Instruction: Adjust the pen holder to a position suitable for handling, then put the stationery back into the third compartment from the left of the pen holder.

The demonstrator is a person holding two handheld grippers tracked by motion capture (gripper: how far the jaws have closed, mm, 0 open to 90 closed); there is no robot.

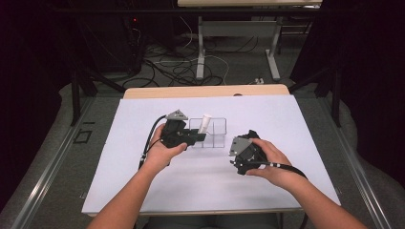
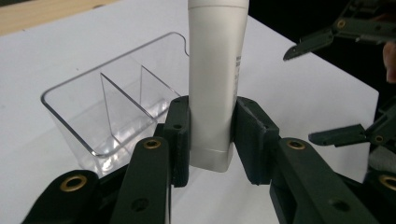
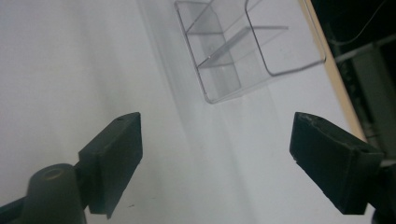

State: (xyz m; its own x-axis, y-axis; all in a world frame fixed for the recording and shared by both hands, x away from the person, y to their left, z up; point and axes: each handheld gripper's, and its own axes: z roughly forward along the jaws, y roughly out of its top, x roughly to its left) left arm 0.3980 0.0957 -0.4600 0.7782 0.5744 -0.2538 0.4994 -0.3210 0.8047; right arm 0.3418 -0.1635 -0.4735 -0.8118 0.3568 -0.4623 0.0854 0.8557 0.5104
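White tube [image 2: 217, 84] stands upright between the two black jaws of the left gripper [image 2: 212, 140], clamped near its lower end; both pads press flat against its sides, so the jaws are closed only as far as the tube's width allows. Its bottom seam hangs just below the pads, above the white table cover [image 2: 299, 98]. In the high view the tube [image 1: 205, 123] rises slightly tilted at the near left part of the clear organizer [image 1: 215, 136], held by the left gripper [image 1: 198, 137], which reaches in from the left in the person's left hand [image 1: 162, 148]. Whether the tube's base is inside a compartment or just in front of the wall, I cannot tell.

The clear organizer [image 2: 112, 102] is a see-through box split by thin dividers; in the left gripper view it sits just beside and behind the tube, on the table.

The right gripper [image 1: 241, 155] rests low over the table to the right of the organizer, well apart from the tube, held in the right hand [image 1: 272, 162]. Its jaws are spread wide and grip nothing: in the right gripper view the right gripper [image 3: 215, 154] has bare white cover between its pads, with the organizer [image 3: 243, 51] farther off.
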